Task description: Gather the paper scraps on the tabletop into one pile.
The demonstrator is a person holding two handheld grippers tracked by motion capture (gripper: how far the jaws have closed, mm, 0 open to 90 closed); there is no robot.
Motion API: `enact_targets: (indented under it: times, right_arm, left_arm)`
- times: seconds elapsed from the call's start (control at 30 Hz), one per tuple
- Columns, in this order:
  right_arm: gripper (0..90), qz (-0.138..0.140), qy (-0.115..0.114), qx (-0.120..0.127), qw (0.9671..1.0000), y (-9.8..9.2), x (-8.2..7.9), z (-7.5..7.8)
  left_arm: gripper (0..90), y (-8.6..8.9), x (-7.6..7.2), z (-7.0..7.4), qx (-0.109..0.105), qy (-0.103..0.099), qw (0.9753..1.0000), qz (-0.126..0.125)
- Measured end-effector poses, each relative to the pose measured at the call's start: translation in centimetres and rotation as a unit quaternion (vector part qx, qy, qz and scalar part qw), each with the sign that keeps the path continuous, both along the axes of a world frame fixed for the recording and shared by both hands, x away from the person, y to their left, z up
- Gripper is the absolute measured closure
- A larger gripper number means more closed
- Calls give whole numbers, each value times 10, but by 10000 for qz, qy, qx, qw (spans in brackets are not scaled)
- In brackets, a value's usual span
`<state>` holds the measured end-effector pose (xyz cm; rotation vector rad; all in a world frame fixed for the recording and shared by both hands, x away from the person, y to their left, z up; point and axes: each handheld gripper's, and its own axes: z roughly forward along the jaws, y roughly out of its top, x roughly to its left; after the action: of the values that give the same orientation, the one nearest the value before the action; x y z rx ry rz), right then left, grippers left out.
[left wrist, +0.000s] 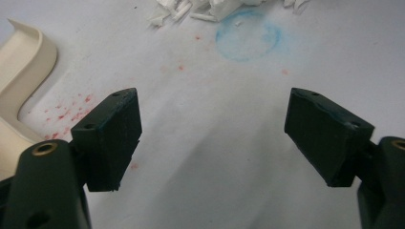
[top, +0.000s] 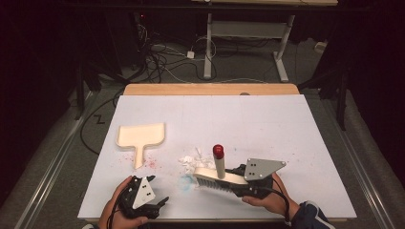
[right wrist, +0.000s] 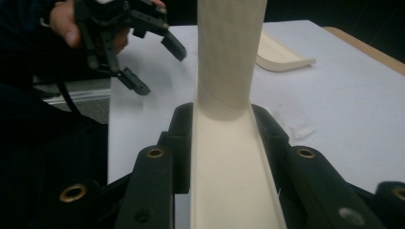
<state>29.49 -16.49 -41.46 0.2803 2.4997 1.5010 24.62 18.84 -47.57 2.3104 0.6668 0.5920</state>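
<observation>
White board covers my wooden table [top: 210, 89], with a dark floor and tangled cables beyond at twelve o'clock. My right gripper [top: 237, 177] sits at about five o'clock on the board, its jaws clamped on the cream back of a hand brush [top: 215, 178]; the bristles point down toward the near edge and the brush's upright handle, capped in red, rises at the head's middle. In the right gripper view the cream brush back [right wrist: 224, 171] runs straight between the two pads. Just past the brush at eleven o'clock lies a small heap of white scraps [top: 193, 159], beside a pale blue ring stain [left wrist: 248, 36]. My left gripper [top: 155, 204] rests at seven o'clock near the board's edge, jaws spread wide and holding nothing. A cream dustpan [top: 141, 136] lies at ten o'clock, handle toward me, red specks around it.
</observation>
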Motion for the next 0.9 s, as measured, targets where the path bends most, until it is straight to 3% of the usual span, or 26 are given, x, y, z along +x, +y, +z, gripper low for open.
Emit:
enact_targets:
  times: [0.13,0.2,0.33,0.43,0.57,0.67,0.77,0.9]
  right_arm:
    - [682,274,10,118,9996,1,-13,8]
    - [682,283,-20,86,9996,5,-17,8]
    - [681,320,158,7,9994,14,-13,-5]
    - [682,397,225,-207,9987,23,-10,-18]
    - [682,260,120,-309,9991,25,0,-24]
    - [682,-47,86,-279,9996,17,12,-22]
    - [682,-220,123,-138,9996,11,21,-21]
    - [682,-225,115,14,9997,6,19,-9]
  left_arm:
    - [189,2,0,1,-1,-28,10000,37]
    - [189,3,0,2,-21,-45,10000,62]
    - [189,4,0,2,-36,-53,10000,55]
    - [189,4,0,2,-31,-47,10000,51]
    - [189,4,0,2,-43,-49,10000,42]
    - [189,3,0,2,-42,-43,10000,35]
    - [189,2,0,2,-36,-43,10000,23]
    - [189,2,1,1,-18,-23,10000,34]
